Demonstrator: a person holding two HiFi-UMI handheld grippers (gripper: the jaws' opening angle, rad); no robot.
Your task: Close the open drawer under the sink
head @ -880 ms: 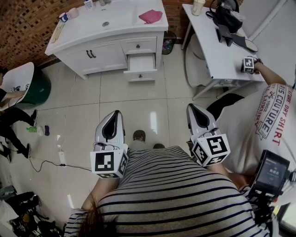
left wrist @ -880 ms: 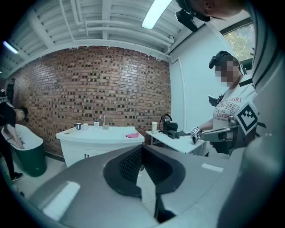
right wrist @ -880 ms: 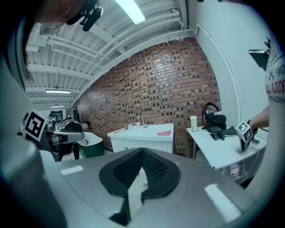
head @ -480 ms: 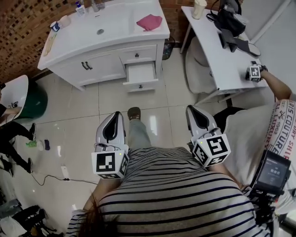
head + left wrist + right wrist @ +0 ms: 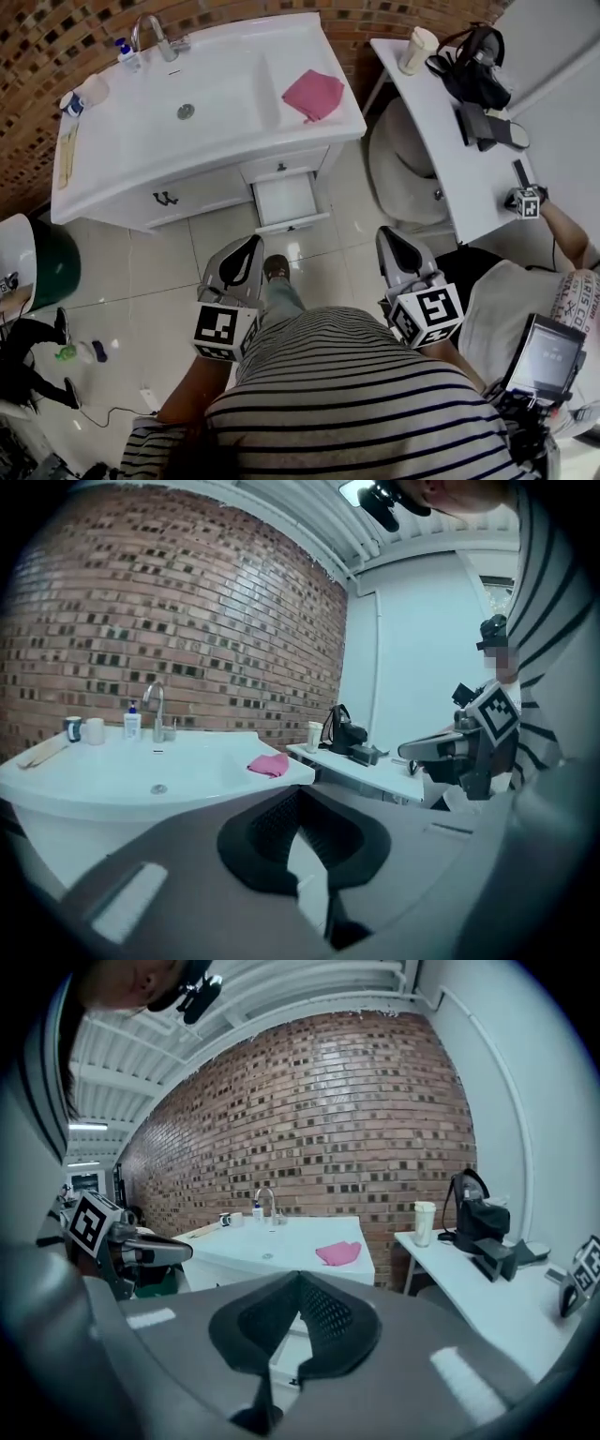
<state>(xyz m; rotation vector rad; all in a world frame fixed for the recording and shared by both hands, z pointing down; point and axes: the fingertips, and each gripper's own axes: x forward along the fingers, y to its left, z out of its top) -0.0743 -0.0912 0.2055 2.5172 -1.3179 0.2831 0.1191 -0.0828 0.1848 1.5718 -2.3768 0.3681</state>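
Across the upper left of the head view, white sink cabinet (image 5: 225,155) against a brick wall. Along the right edge, a long white surface (image 5: 441,131) carrying a bag and a cup. At frame centre, just under the sink's right end, the drawer (image 5: 286,199), pulled well out and untouched. Lower centre, left claw (image 5: 251,246) and right claw (image 5: 389,236), both pinched together at the tips, empty, aimed toward the cabinet but apart from the drawer front. Judged barely begun: reaching the front and pushing it flush both left to do. Pink cloth (image 5: 314,94) lying on the sink top, uninvolved.
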